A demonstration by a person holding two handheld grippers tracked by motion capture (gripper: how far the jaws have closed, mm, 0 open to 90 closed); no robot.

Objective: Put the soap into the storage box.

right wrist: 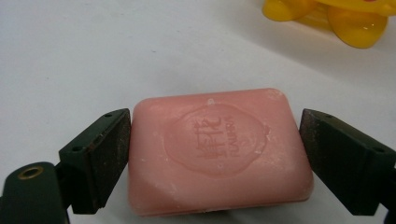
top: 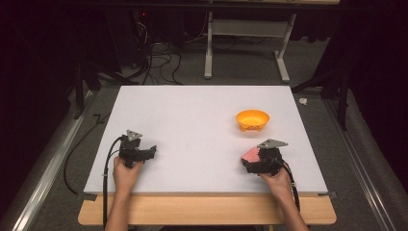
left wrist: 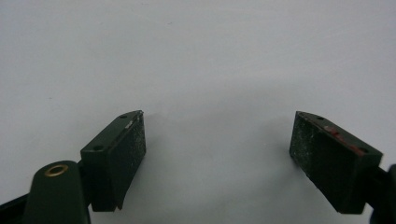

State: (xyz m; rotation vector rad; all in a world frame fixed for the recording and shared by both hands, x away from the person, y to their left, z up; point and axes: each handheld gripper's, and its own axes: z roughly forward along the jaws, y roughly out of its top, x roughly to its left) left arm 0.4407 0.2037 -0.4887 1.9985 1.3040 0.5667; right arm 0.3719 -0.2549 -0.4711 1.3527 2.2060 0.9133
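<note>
Right at my near edge, my right gripper (right wrist: 215, 154) has its jaws set on both ends of the pink soap (right wrist: 217, 149), which lies flat on the white table (top: 192, 125); the pads look snug against it, though I can't quite tell whether the right one is truly pressing. Over on my other side, my left gripper (left wrist: 217, 149) sits spread wide over bare table, holding nothing. Farther out waits the yellow bowl (top: 252, 119), well apart from the soap, so I'd judge the grab is just made while the lift and carry to the bowl remain.
</note>
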